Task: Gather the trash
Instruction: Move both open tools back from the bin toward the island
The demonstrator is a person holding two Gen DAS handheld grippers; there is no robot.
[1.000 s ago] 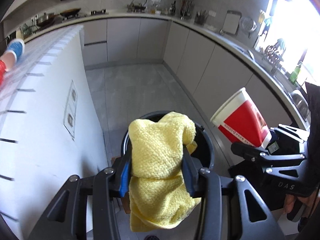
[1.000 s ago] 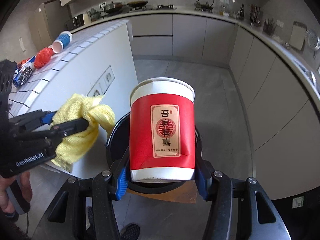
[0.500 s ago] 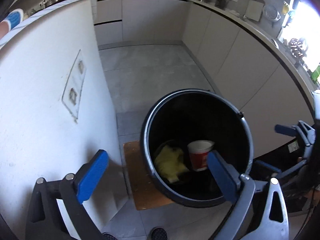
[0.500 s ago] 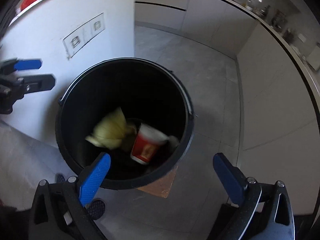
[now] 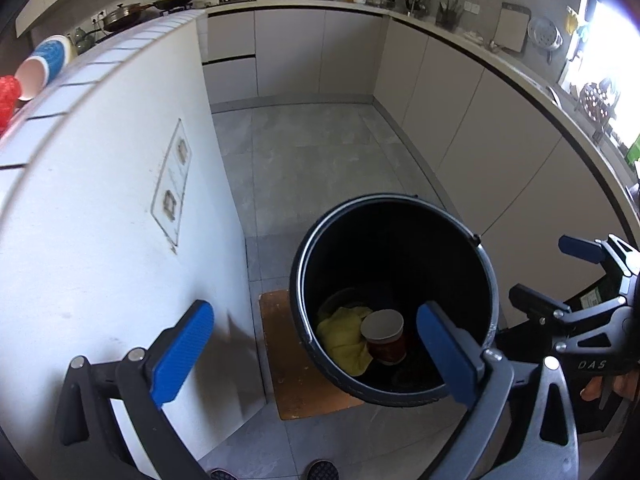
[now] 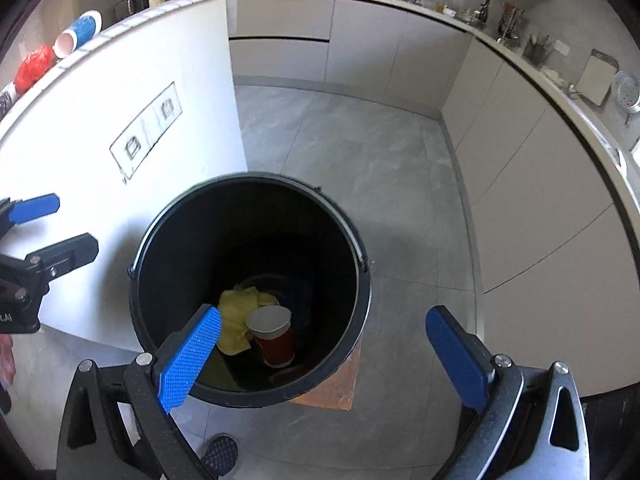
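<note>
A black bin (image 5: 486,264) stands on the floor beside the white island; it also shows in the right wrist view (image 6: 360,256). At its bottom lie a yellow cloth (image 5: 344,340) (image 6: 238,316) and a red paper cup (image 5: 386,342) (image 6: 274,340), which stands upright. My left gripper (image 5: 316,354) is open and empty above the bin's near left rim. My right gripper (image 6: 324,358) is open and empty above the bin's near right rim. Each gripper shows at the edge of the other's view.
On the tiled island top lie a blue and white cup (image 5: 44,64) (image 6: 78,34) and a red bag (image 6: 34,68). A brown mat (image 5: 288,364) lies under the bin. Cabinets (image 5: 460,128) line the far and right sides, with grey floor (image 6: 360,152) between.
Both grippers have opened. The yellow cloth and the red cup have dropped out of them into the bin. Both grippers have since lifted a little.
</note>
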